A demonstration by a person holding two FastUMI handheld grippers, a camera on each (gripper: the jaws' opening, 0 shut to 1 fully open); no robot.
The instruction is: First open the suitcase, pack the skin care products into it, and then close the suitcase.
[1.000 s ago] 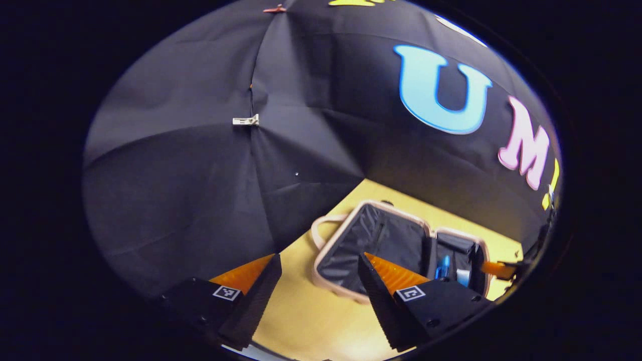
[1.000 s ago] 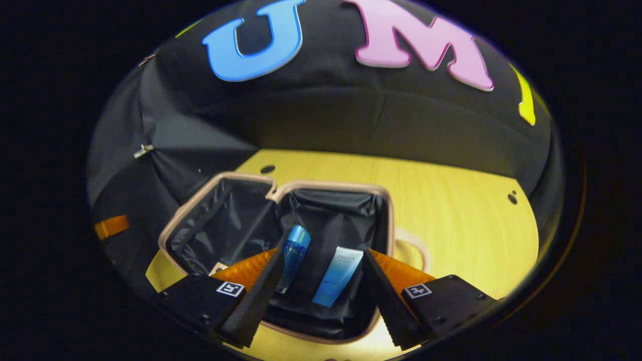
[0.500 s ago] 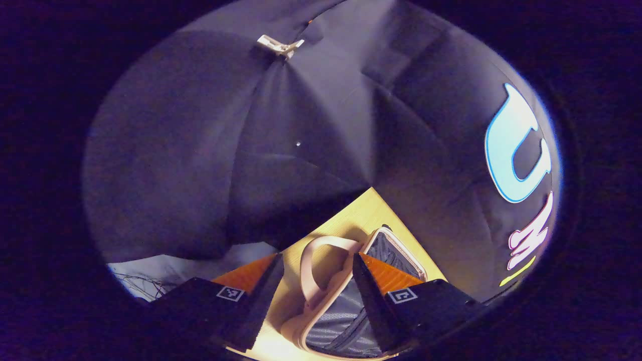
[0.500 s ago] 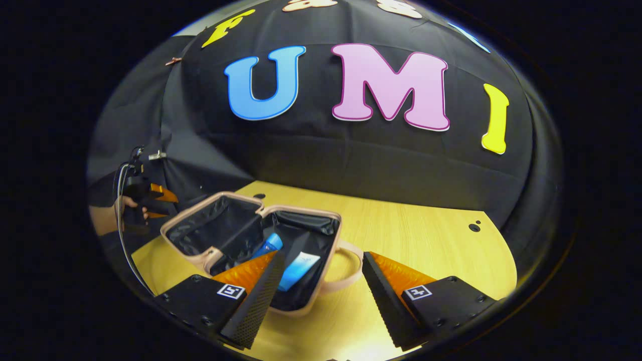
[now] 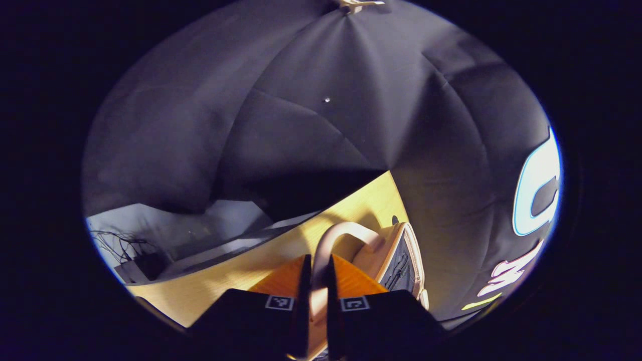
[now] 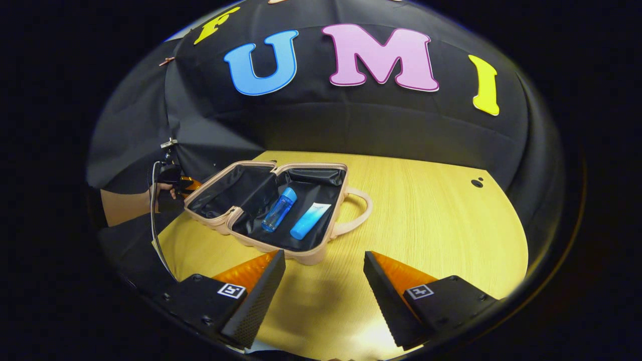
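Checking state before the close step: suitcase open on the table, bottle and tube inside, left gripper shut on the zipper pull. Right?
Not quite. The left gripper is shut on a suitcase handle, not a zipper pull; the left gripper view shows the handle loop running between its fingers. The rest stands: in the right gripper view the suitcase lies open on the table with the blue bottle and blue tube inside.
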